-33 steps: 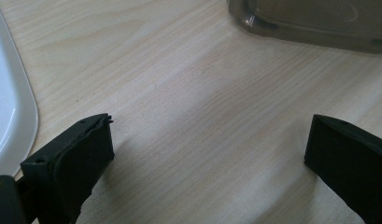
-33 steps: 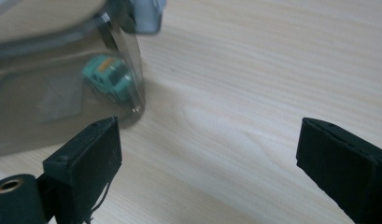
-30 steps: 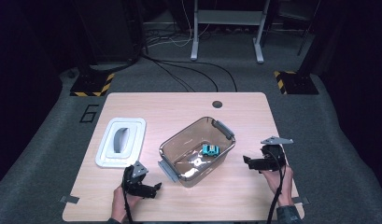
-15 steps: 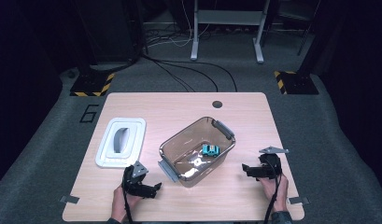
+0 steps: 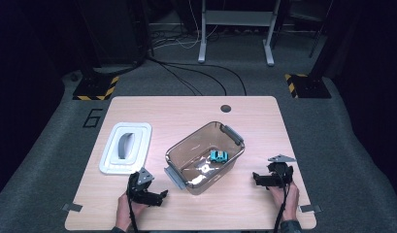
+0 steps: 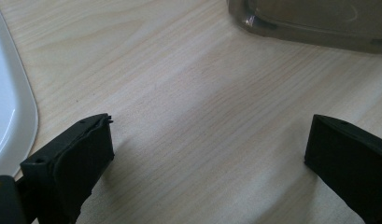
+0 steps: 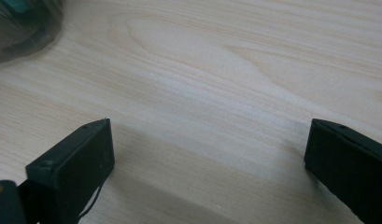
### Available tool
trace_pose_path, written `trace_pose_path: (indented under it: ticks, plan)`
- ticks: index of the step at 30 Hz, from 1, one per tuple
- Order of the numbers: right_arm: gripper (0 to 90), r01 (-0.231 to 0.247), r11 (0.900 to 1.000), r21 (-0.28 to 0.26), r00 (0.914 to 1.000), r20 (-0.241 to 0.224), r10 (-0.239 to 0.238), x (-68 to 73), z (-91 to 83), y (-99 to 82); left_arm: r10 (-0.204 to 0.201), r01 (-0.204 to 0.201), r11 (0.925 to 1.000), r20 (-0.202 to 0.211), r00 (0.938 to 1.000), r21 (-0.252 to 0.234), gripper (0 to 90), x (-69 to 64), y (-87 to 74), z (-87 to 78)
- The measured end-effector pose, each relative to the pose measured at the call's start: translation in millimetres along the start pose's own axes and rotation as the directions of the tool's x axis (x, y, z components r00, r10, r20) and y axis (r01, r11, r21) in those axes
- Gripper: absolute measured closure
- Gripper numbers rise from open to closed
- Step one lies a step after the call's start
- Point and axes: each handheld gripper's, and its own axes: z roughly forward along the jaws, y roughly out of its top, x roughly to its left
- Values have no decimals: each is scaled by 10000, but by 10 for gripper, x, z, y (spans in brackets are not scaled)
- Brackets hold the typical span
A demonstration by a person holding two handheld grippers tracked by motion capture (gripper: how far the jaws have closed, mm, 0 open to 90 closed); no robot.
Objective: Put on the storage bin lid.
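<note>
Right now both grippers sit low at the near edge of the table (image 5: 283, 121) with nothing between their jaws. The left gripper (image 5: 161, 196) is spread wide over bare wood; ahead of its jaws and to the right lies the corner of the clear tub (image 6: 314, 23), and off its left jaw the rim of the white lid (image 6: 11, 107). The right gripper (image 5: 256, 178) has just been opening its jaws, and they stand released too, with only wood between them; the tub's rounded corner (image 7: 20, 28) lies well ahead of its left jaw. Inside the tub rests the small blue toy car (image 5: 219, 156), untouched. Judging from this, the risk is a wide jaw catching the tub's handle or wall on the way in, skidding the light tub and rolling the car.
</note>
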Motion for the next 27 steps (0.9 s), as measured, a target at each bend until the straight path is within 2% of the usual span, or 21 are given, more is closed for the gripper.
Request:
trace_pose_path:
  ticks: [3, 7, 16, 23, 27]
  plan:
    - [1, 158, 9997, -170, 9998, 85, -157, 0, 11, -20, 11, -11, 10000, 31, 10000, -15, 8, 3, 1, 2]
    - [0, 104, 9992, -373, 9999, 136, -99, -2, 13, -44, 55, -54, 10000, 52, 10000, -48, 8, 8, 3, 7]
    - [0, 245, 9987, -445, 9997, 99, -241, -10, 7, -60, 183, -182, 9998, 177, 9997, -30, 8, 30, 10, 11]
    - [1, 216, 9989, -427, 9997, 80, -212, -8, 7, -59, -236, 233, 9997, 252, 9994, 90, 45, 82, 61, -14]
    - [2, 141, 9990, -431, 9999, 66, -138, -3, 8, -56, -303, 306, 9995, 320, 9990, -87, 35, 132, 97, -65]
